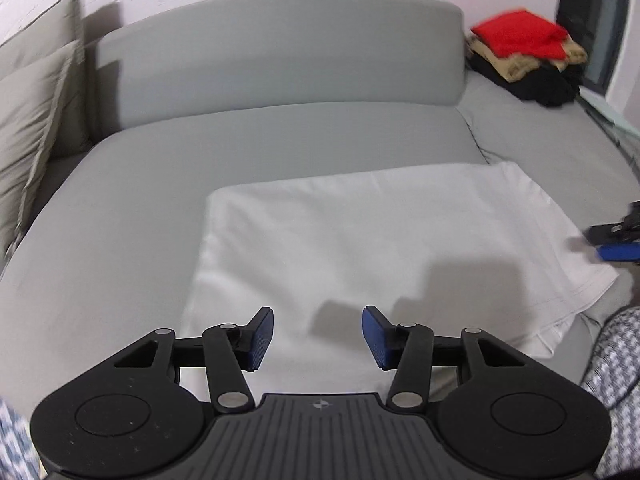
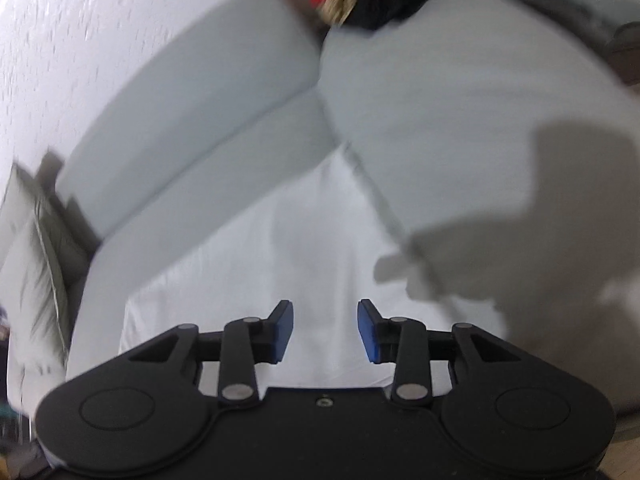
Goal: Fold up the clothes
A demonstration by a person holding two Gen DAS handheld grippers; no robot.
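A grey sofa (image 1: 120, 208) fills both views, with a folded white garment (image 1: 360, 240) lying flat on its seat and a stack of folded clothes (image 1: 524, 56), red on top, at the far end, blurred and cut off in the right wrist view. The left gripper (image 1: 318, 338) and right gripper (image 2: 325, 330) hover over the garment, fingers spread and empty. Patterned fabric (image 1: 616, 364) at the edge is too cropped to identify.

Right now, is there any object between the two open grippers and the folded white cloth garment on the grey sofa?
Nothing visible. The left gripper and right gripper hang open above the white garment, with bare cloth below them.
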